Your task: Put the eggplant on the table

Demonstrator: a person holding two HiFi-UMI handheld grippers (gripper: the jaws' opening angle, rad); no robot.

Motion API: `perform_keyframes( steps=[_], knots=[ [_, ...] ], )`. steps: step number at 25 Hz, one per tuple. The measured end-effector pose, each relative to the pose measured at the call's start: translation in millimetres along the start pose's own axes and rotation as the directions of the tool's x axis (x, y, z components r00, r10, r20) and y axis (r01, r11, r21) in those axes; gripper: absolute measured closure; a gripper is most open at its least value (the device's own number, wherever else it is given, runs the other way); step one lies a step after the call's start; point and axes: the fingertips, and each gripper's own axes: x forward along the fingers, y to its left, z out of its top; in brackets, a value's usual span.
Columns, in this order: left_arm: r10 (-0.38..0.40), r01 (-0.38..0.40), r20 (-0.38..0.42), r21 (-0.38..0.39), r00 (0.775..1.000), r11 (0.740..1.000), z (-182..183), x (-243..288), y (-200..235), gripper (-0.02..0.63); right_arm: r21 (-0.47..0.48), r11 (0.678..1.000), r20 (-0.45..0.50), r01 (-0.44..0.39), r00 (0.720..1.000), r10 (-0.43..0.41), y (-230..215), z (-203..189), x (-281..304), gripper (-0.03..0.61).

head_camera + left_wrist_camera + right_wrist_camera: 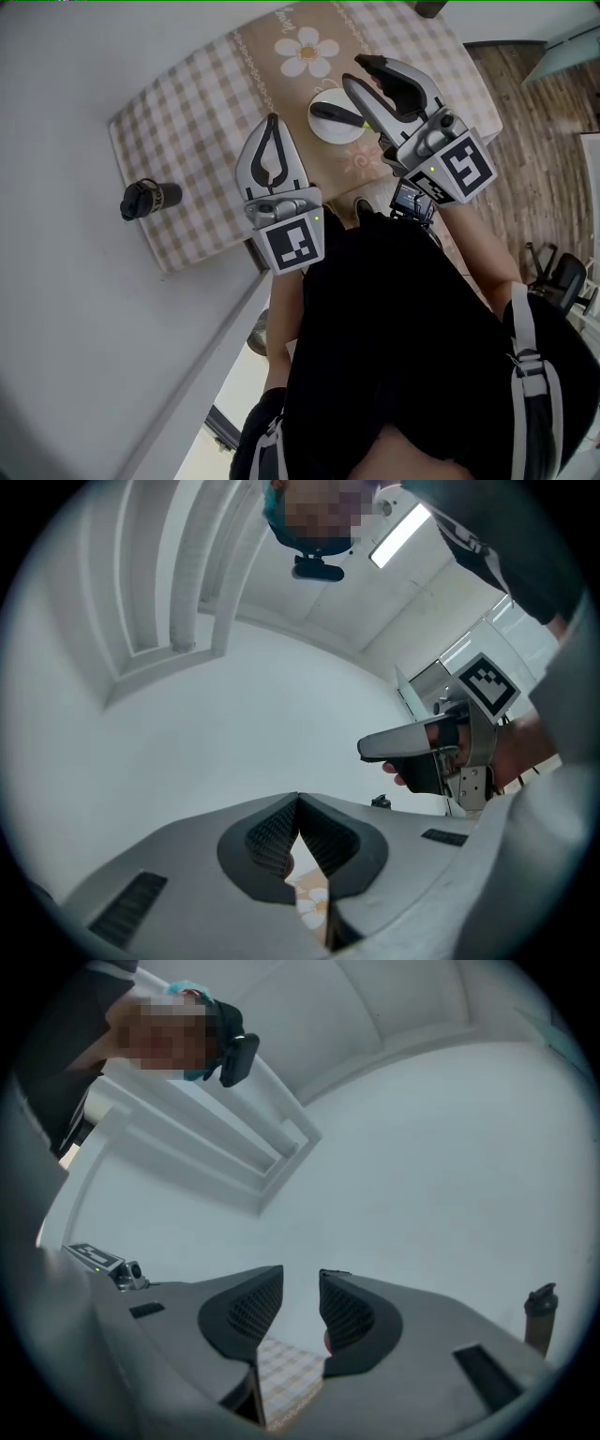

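Observation:
A dark eggplant (pixel 335 113) lies on a small white plate (pixel 323 134) on the checkered tablecloth (pixel 197 141). My left gripper (pixel 273 120) hovers to the left of the plate with its tips touching and nothing between them; in the left gripper view its pads (pixel 281 836) meet at the tips. My right gripper (pixel 356 73) is raised just to the right of the plate, open, with a narrow empty gap (pixel 300 1283). Both gripper views face a white wall, and the eggplant is hidden there. The right gripper (pixel 417 747) also shows in the left gripper view.
A dark bottle (pixel 146 198) stands on the white surface left of the table, also seen in the right gripper view (pixel 541 1314). A flower print (pixel 307 49) marks the cloth's far end. Wooden floor (pixel 534 122) and a chair base (pixel 561 277) lie right.

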Motion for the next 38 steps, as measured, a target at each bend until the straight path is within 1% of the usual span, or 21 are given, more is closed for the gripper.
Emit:
perform_keyframes(
  steps=[2, 7, 8, 9, 10, 13, 15, 16, 20, 26, 32, 38],
  knots=[
    [-0.004, 0.004, 0.01, 0.004, 1.0, 1.0, 2, 0, -5, 0.605, -0.02, 1.0, 0.021, 0.007, 1.0, -0.006, 4, 5, -6, 0.452],
    [-0.028, 0.028, 0.012, 0.006, 1.0, 1.0, 1, 1, -13, 0.606, -0.106, 0.994, -0.004, 0.024, 1.0, -0.024, 13, -3, -12, 0.451],
    [-0.034, 0.034, 0.008, 0.002, 0.999, 0.999, 0, 1, -15, 0.606, -0.12, 0.992, -0.012, 0.028, 0.999, -0.029, 14, -6, -14, 0.47],
    [-0.04, 0.04, 0.005, -0.004, 0.999, 0.999, -1, 2, -16, 0.606, -0.13, 0.991, -0.022, 0.029, 0.999, -0.032, 14, -10, -15, 0.522],
    [-0.046, 0.046, 0.003, -0.012, 0.999, 0.999, -3, 1, -18, 0.605, -0.134, 0.991, -0.032, 0.027, 0.999, -0.031, 15, -14, -17, 0.523],
    [-0.063, 0.063, 0.002, -0.03, 0.998, 0.998, -5, 0, -24, 0.606, -0.131, 0.991, -0.058, 0.019, 0.998, -0.027, 15, -26, -21, 0.523],
    [-0.073, 0.072, -0.001, -0.034, 0.997, 0.997, -6, 0, -27, 0.606, -0.124, 0.992, -0.068, 0.03, 0.997, -0.038, 11, -31, -24, 0.525],
    [-0.077, 0.077, -0.004, -0.036, 0.997, 0.996, -8, 0, -29, 0.606, -0.122, 0.992, -0.071, 0.039, 0.996, -0.048, 9, -34, -25, 0.572],
    [-0.094, 0.093, -0.012, -0.044, 0.996, 0.995, -13, -2, -36, 0.606, -0.112, 0.992, -0.091, 0.055, 0.994, -0.066, 5, -46, -29, 0.572],
    [-0.112, 0.11, -0.025, -0.059, 0.993, 0.992, -24, -4, -42, 0.606, -0.108, 0.993, -0.141, 0.047, 0.988, -0.062, 7, -65, -30, 0.574],
    [-0.121, 0.119, -0.037, -0.055, 0.992, 0.991, -33, -4, -47, 0.606, -0.098, 0.994, -0.152, 0.048, 0.986, -0.063, 6, -69, -33, 0.575],
    [-0.121, 0.118, -0.041, -0.077, 0.992, 0.99, -35, -5, -48, 0.606, -0.1, 0.993, -0.172, 0.054, 0.983, -0.071, 6, -74, -36, 0.575]
  ],
)
